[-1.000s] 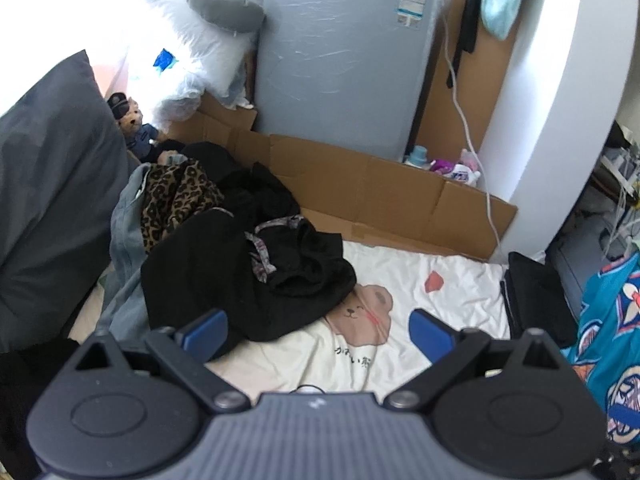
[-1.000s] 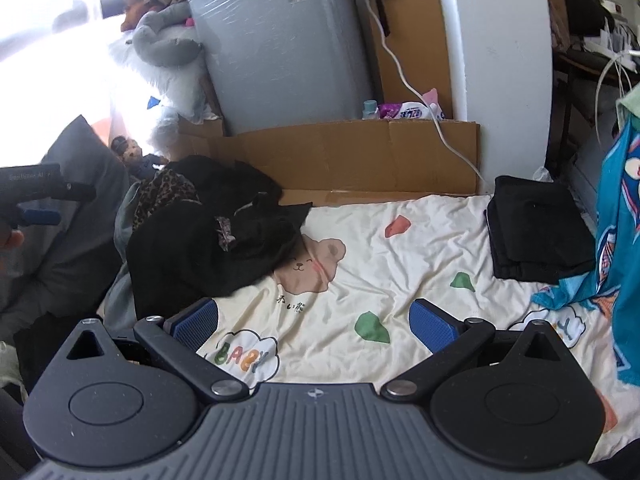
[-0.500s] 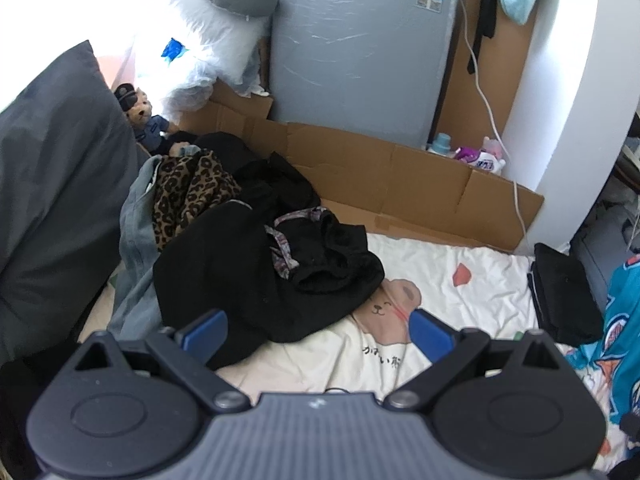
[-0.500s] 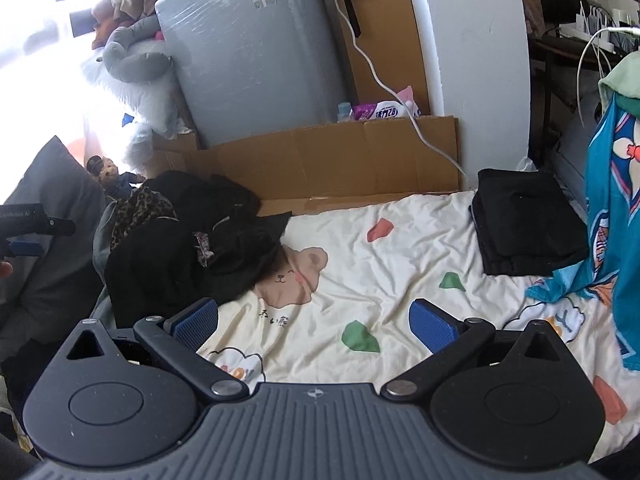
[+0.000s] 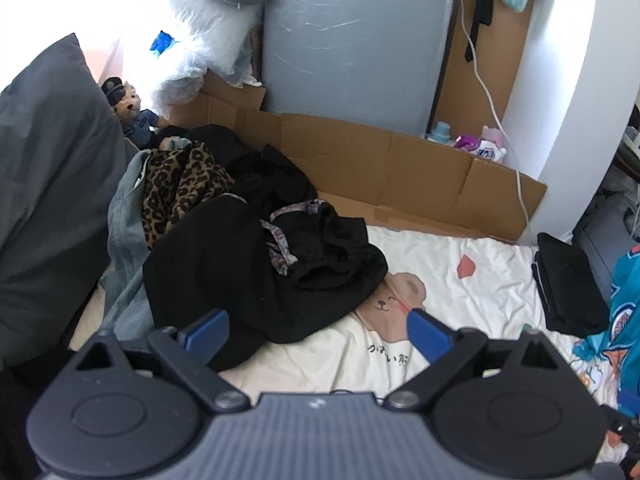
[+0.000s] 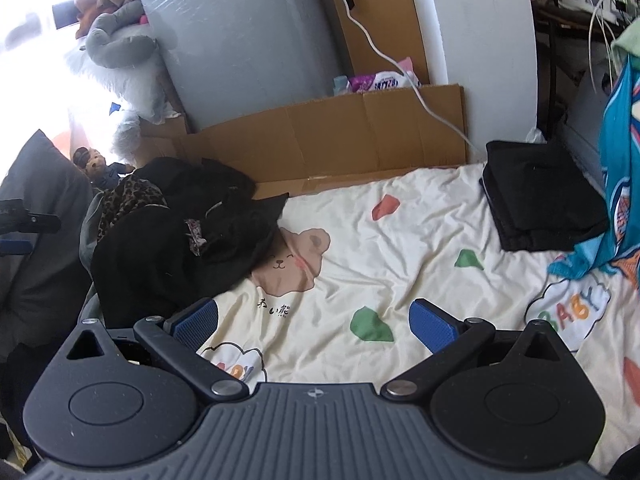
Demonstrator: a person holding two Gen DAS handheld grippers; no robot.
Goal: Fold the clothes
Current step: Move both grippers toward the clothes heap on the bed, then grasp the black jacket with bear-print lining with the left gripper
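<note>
A heap of unfolded clothes (image 5: 256, 264) lies at the left of the bed: black garments, a leopard-print piece (image 5: 176, 184) and a grey-blue one (image 5: 124, 240). The same heap (image 6: 176, 240) shows in the right wrist view. A folded black garment (image 5: 568, 284) (image 6: 536, 204) sits at the far right of the cream cartoon sheet (image 6: 400, 240). A teal printed garment (image 6: 616, 184) hangs at the right edge. My left gripper (image 5: 318, 330) hovers open over the heap's near edge. My right gripper (image 6: 314, 324) is open above the bare sheet, holding nothing.
A dark grey pillow (image 5: 48, 176) stands left of the heap. Cardboard (image 5: 380, 164) lines the bed's far side before a grey wrapped appliance (image 5: 352, 40). A teddy (image 5: 130, 108), white plush and bottles (image 6: 376, 80) sit behind. The left gripper's tip (image 6: 28, 220) shows at the right view's left edge.
Both grippers have drifted left and slightly back; the heap sits more central in the left view. Both stay open and empty, and the clothes have not moved.
</note>
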